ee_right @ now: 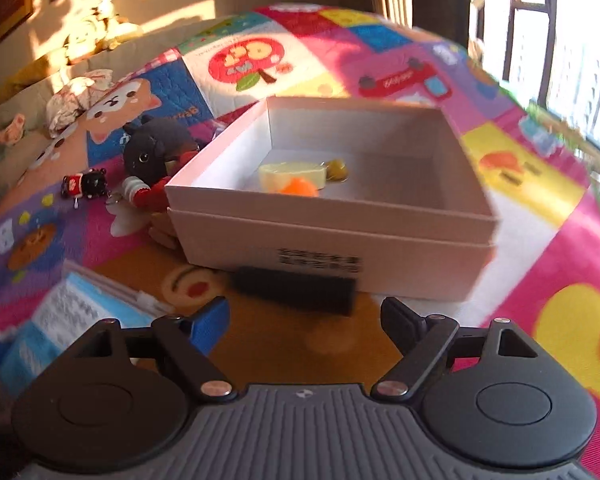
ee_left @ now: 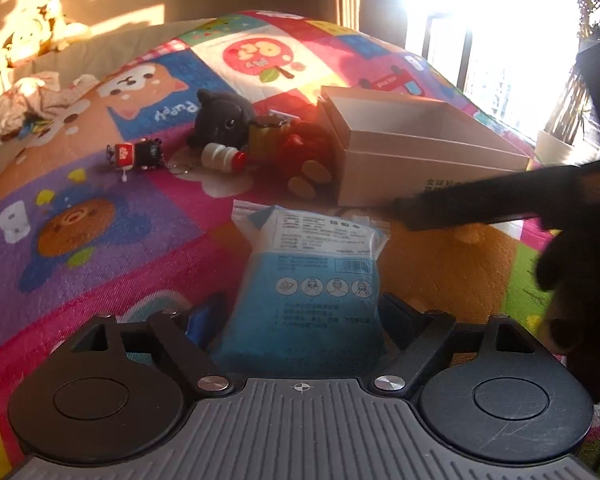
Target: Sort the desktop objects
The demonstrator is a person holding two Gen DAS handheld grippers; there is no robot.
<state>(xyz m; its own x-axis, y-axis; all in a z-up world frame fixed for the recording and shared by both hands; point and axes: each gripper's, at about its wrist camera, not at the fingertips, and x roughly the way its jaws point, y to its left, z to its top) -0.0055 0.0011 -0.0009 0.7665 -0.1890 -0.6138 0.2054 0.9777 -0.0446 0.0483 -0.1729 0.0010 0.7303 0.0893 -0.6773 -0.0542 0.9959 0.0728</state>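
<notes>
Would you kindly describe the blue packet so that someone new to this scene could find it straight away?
Start at the white open box on the colourful patchwork quilt. Just in front of its near left corner lies the blue packet, reaching back between the open fingers of the left claw. It is the only flat, printed plastic pouch here; the other items beside the box are small toys, like the dark plush cat.

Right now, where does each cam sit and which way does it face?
Left wrist: on the left hand-held gripper, looking forward and down at the blue packet between its open fingers; the dark right hand-held gripper crosses at right.
Right wrist: on the right hand-held gripper, aimed down at the white box; only its own open fingers show.
Shared: box, packet, dark plush cat, colourful mat.
</notes>
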